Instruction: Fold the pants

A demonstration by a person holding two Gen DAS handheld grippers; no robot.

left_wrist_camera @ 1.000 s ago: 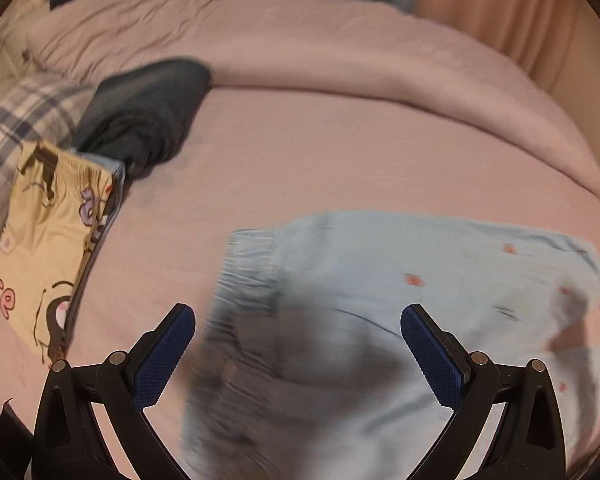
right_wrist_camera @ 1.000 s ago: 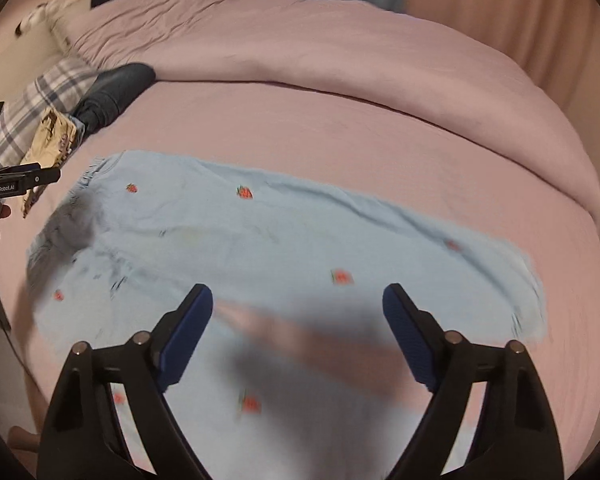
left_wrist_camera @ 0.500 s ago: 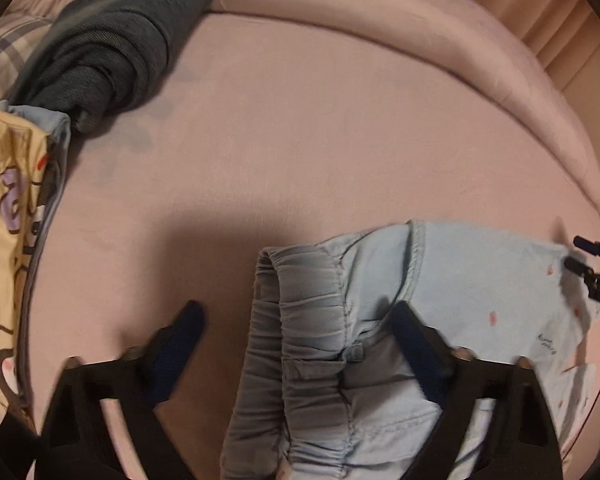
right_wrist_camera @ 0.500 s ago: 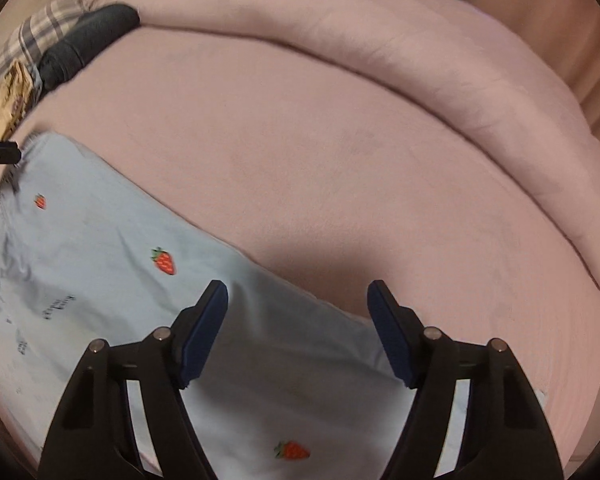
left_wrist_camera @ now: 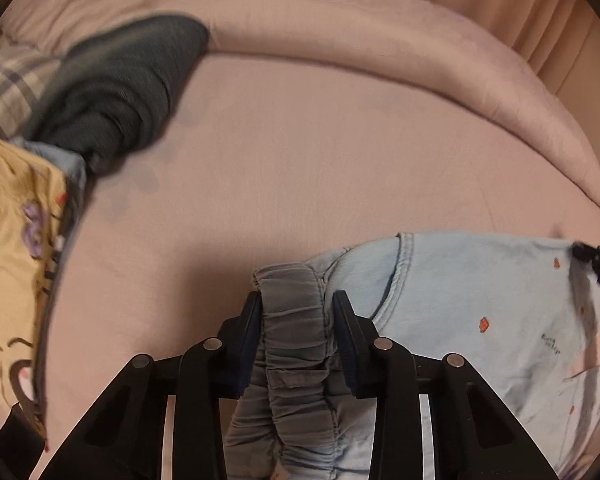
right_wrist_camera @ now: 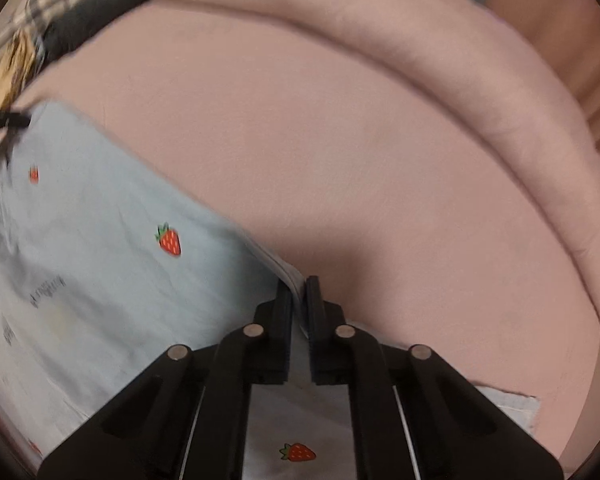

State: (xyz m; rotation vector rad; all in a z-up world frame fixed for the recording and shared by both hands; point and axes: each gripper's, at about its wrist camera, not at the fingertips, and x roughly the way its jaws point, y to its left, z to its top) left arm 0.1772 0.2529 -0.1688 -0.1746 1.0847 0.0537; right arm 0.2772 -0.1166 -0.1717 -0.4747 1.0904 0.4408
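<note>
Light blue pants (left_wrist_camera: 480, 304) with small strawberry prints lie on the pink bed sheet (left_wrist_camera: 320, 160). My left gripper (left_wrist_camera: 296, 300) is shut on the gathered elastic waistband (left_wrist_camera: 292, 312). In the right wrist view the pants (right_wrist_camera: 112, 248) spread to the left, and my right gripper (right_wrist_camera: 299, 286) is shut on the far edge of a pant leg. Each gripper shows at the edge of the other's view: the right one in the left wrist view (left_wrist_camera: 598, 264), the left one in the right wrist view (right_wrist_camera: 4, 120).
A dark grey folded garment (left_wrist_camera: 120, 88), a yellow cartoon-print cloth (left_wrist_camera: 12, 240) and a plaid cloth (left_wrist_camera: 8, 88) lie at the left. A rolled pink duvet (left_wrist_camera: 400, 48) runs along the back and right. Pink curtains (left_wrist_camera: 548, 20) hang behind.
Both grippers came down onto the pants and closed: the left on the waistband, the right on the leg edge. Both were wide open earlier.
</note>
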